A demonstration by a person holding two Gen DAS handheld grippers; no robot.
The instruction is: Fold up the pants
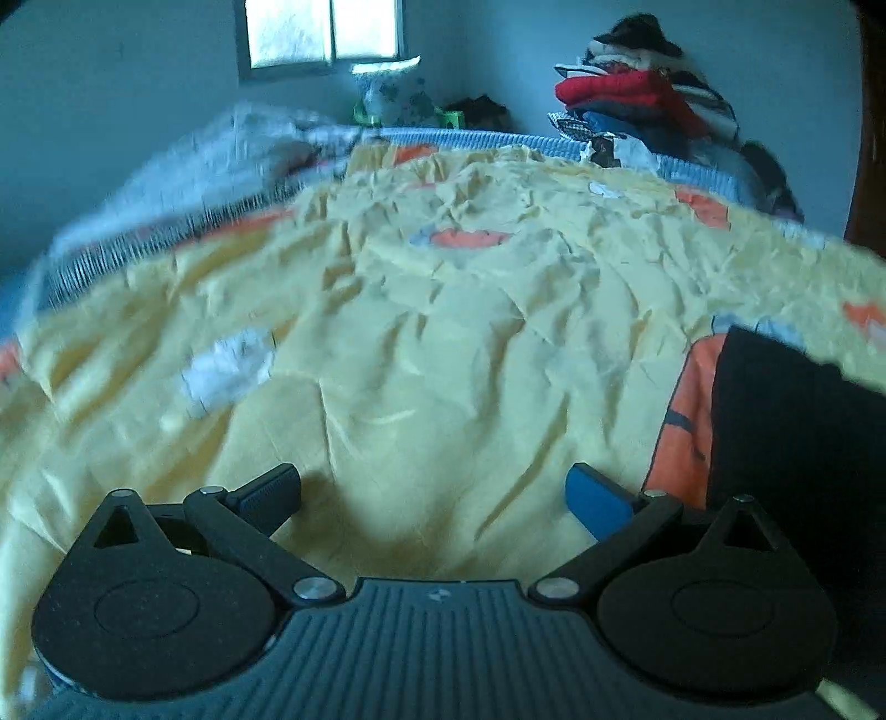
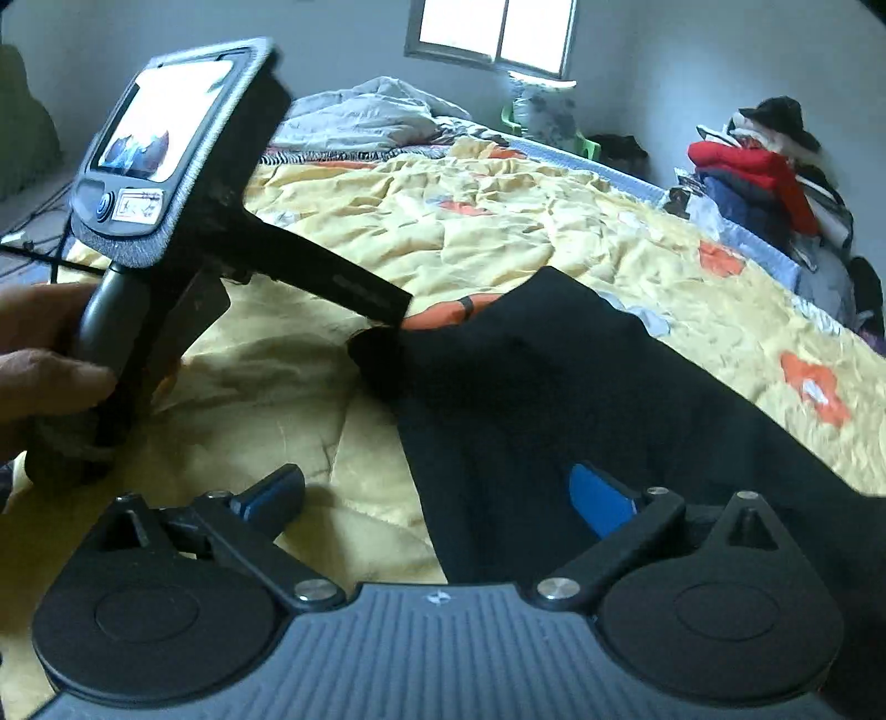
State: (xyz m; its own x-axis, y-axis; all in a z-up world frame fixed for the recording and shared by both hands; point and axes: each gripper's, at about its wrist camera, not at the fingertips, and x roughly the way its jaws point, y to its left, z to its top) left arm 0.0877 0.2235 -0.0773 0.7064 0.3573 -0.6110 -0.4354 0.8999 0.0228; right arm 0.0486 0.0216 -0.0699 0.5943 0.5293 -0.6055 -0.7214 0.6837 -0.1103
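Black pants (image 2: 581, 387) lie spread on a yellow bedspread (image 2: 498, 232) with orange patches. My right gripper (image 2: 437, 493) is open just above their near part, its right pad over the dark cloth and its left pad over the bedspread; nothing is pinched. In the left wrist view my left gripper (image 1: 434, 495) is open over bare yellow cover (image 1: 443, 332), and the pants (image 1: 803, 443) show only at the right edge. Seen from the right wrist, a hand (image 2: 39, 354) holds the left tool, and one of its fingers (image 2: 354, 288) ends at the pants' left corner.
A heap of clothes, red and dark, rises past the bed's far right side (image 2: 764, 166). A crumpled white duvet (image 2: 365, 116) lies at the head of the bed under a window (image 2: 493, 33). A green stool (image 2: 587, 144) stands by the far wall.
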